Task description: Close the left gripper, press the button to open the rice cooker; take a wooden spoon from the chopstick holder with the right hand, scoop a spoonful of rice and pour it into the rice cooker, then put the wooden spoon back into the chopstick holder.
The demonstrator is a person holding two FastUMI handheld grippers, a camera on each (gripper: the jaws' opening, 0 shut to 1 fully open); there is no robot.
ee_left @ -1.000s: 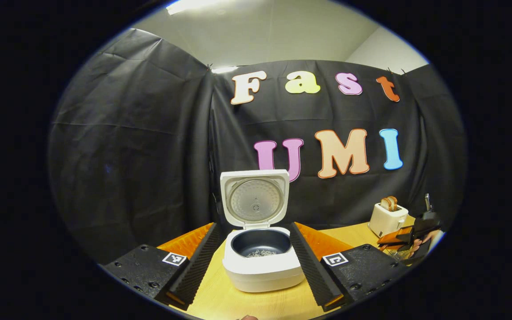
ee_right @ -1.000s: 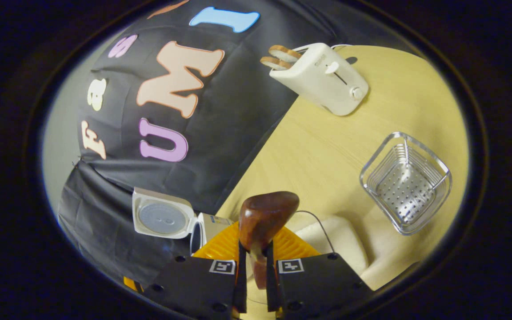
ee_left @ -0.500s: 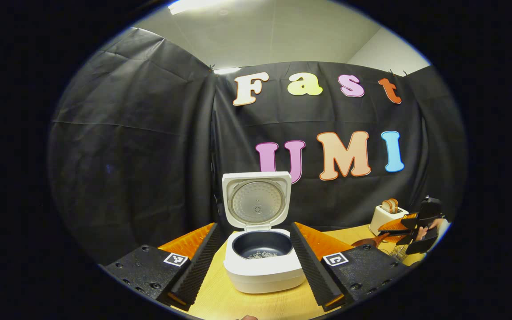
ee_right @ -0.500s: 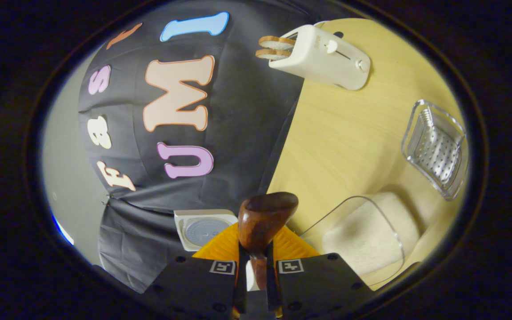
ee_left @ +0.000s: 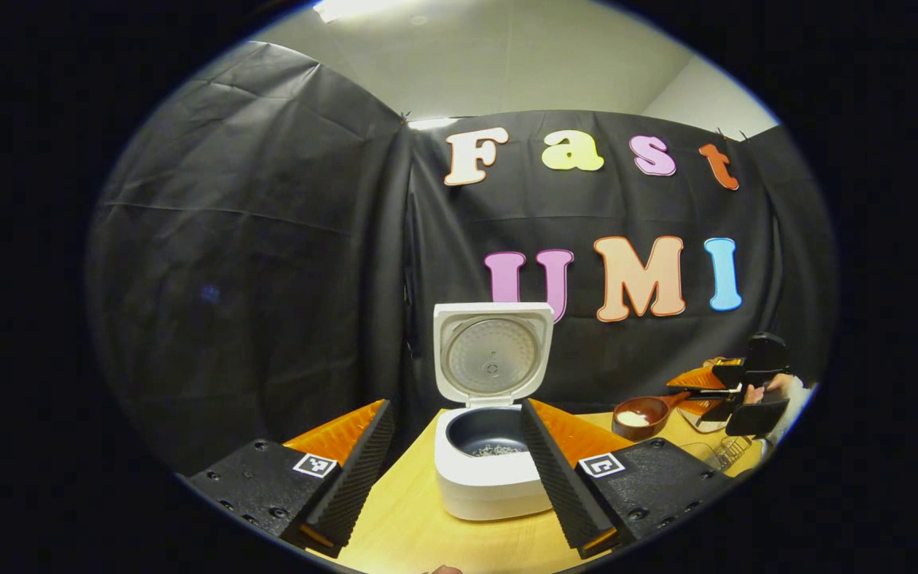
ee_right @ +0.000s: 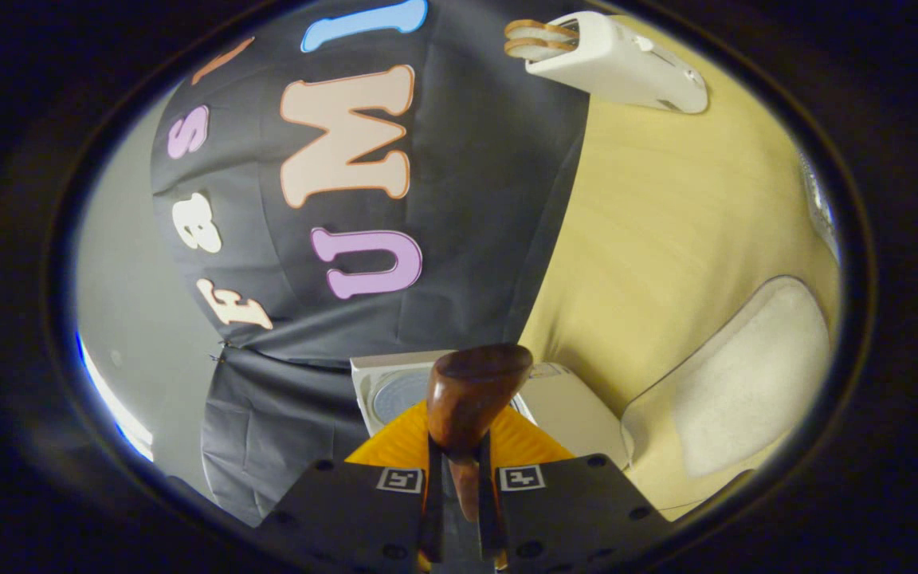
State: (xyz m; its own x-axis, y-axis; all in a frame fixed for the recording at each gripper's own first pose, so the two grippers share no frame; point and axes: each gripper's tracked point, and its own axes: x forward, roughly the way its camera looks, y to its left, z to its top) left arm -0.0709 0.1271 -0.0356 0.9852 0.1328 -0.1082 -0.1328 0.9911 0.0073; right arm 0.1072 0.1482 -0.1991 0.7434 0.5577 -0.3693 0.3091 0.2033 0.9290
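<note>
Loaded spoon on its way to the open cooker; pouring and returning the spoon are left.

At lower centre of the left gripper view the rice cooker (ee_left: 492, 470) stands with its lid up, so the button press looks done, and a few grains already lie in the dark pot. The left gripper (ee_left: 455, 470) hangs before it, fingers spread wide and holding nothing. At right of that frame the right gripper (ee_left: 714, 392) pinches the handle of the wooden spoon (ee_left: 641, 416), whose bowl seems to carry white rice, though it is small there. The rice container (ee_right: 734, 391) sits at lower right of the right gripper view.
</note>
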